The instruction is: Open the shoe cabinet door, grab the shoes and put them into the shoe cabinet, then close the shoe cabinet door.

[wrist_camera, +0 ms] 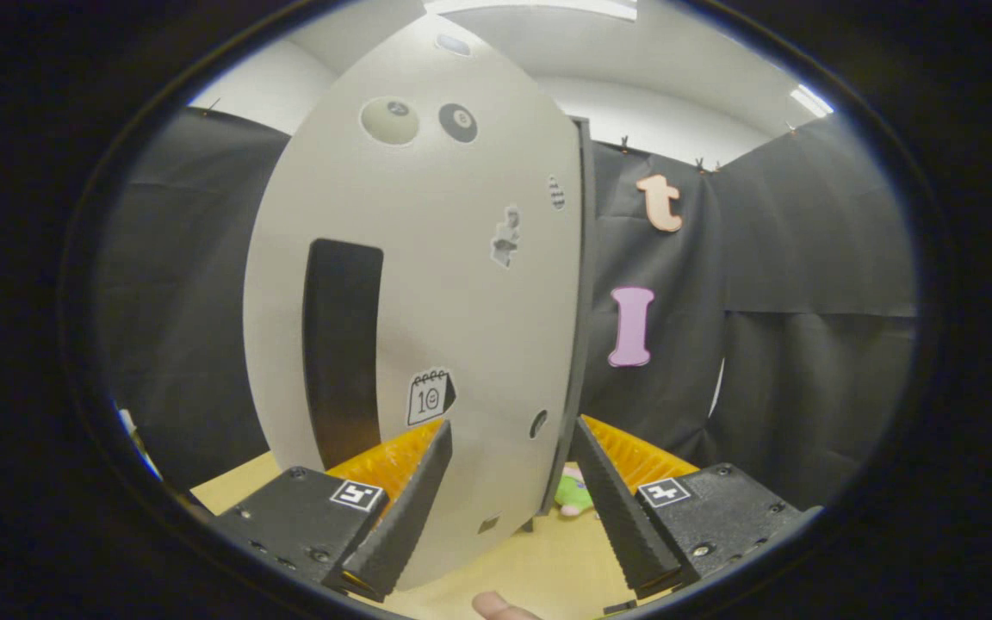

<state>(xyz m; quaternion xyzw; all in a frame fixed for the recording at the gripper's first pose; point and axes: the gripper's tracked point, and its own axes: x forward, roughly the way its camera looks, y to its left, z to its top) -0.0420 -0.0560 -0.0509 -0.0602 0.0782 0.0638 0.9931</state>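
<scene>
The shoe cabinet's grey door (427,284) stands very close ahead of me, dotted with small stickers. A tall black handle slot (341,344) runs down its left half. Its dark right edge (580,301) shows as a thin strip; I cannot tell how far the door is swung. My gripper (511,429) is open, and the door's lower right part shows in the gap between its fingers. The left finger lies over the door's face, while the right fingertip sits at the door's edge. A small green and pink thing (573,495), possibly a shoe, lies low beyond the door's edge, mostly hidden.
A light wooden tabletop (548,560) runs under the fingers and the door. Black cloth walls (806,344) close the booth on both sides. A person's fingertip (496,607) pokes in below the fingers.
</scene>
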